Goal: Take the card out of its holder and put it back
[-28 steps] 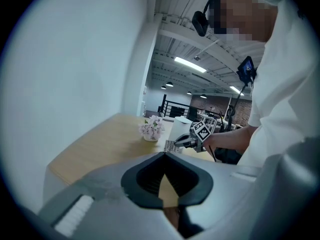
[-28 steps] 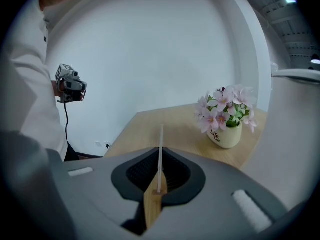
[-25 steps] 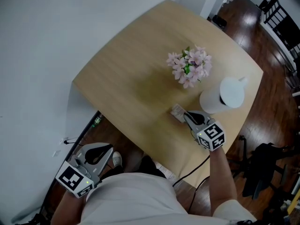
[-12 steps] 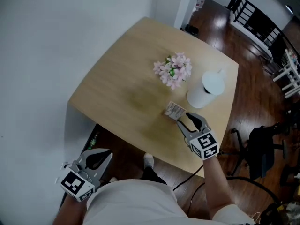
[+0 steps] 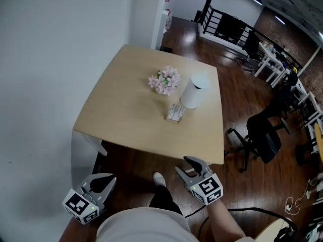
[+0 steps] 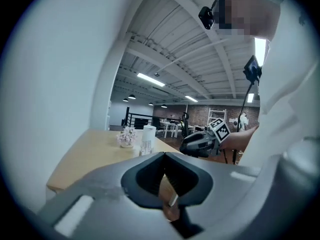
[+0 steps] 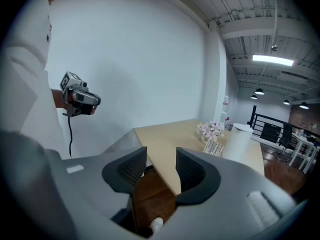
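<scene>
Head view | left gripper (image 5: 107,178) jaws closed | right gripper (image 5: 182,164) jaws just opened, empty | both off table (image 5: 126,110) edge

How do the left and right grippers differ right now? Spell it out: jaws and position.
Jaws: the left gripper has its jaws shut together. The right gripper has its jaws apart, having just been opening, with nothing between them.
Position: in the head view the left gripper is at the lower left by the wall. The right gripper is just off the near edge of the table.
Shared: both are empty and away from the card on the table.
</scene>
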